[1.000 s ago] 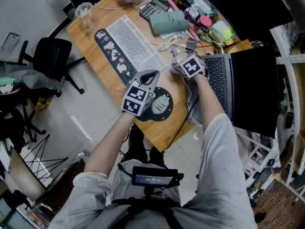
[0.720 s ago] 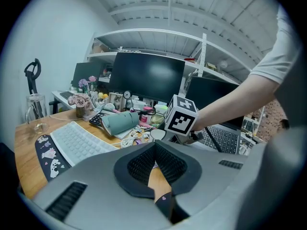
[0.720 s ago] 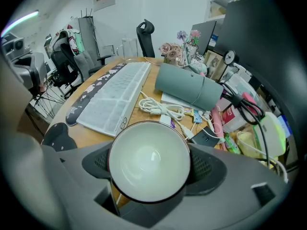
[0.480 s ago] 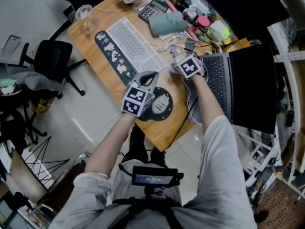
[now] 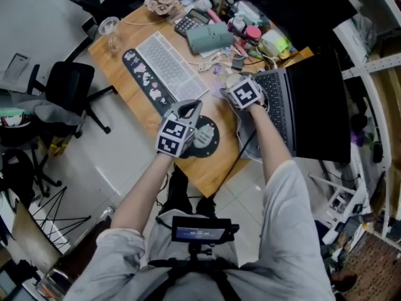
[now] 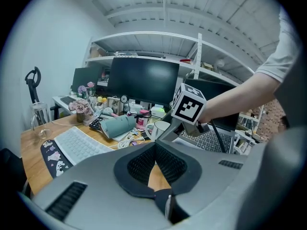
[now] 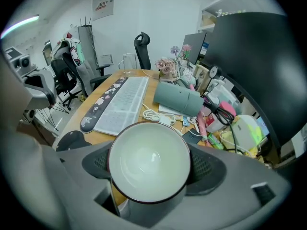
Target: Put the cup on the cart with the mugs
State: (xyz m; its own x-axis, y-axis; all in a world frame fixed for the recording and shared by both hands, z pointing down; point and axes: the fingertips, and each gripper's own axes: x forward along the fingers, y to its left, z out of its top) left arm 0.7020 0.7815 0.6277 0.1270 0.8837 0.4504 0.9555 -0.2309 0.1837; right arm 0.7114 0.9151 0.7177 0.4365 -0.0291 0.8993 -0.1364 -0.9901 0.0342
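- Looking down in the head view, the wooden desk (image 5: 213,168) lies slantwise. Its near-left edge borders open grey floor (image 5: 119,162), where an office chair (image 5: 69,80) stands close to the desk.
- The left gripper (image 5: 191,108) is over a round black pad (image 5: 213,146) just beside that edge. The right gripper (image 5: 229,85) is between the white keyboard (image 5: 169,64) and the laptop (image 5: 313,99), which closes off the right side.
- The far side of the desk is crowded with small things, and a drinking glass (image 5: 109,27) stands at its far-left corner.
- In the left gripper view, the left gripper's jaws meet at their tips with nothing between them. Past them a strip of bare wood shows.
- Further on, the white cup (image 6: 159,130) is upright in the right gripper, in front of the laptop. I cannot tell whether its bottom touches the desk. A dark monitor (image 6: 144,80) stands behind the clutter.
- In the right gripper view, the jaws stand wide and press on both sides of the cup, whose empty mouth faces the camera.
- Beyond its rim lie cables, a teal pouch (image 7: 180,99) and the keyboard. Left of the keyboard is a dark wrist rest (image 7: 98,107), then the desk edge and floor with chairs.
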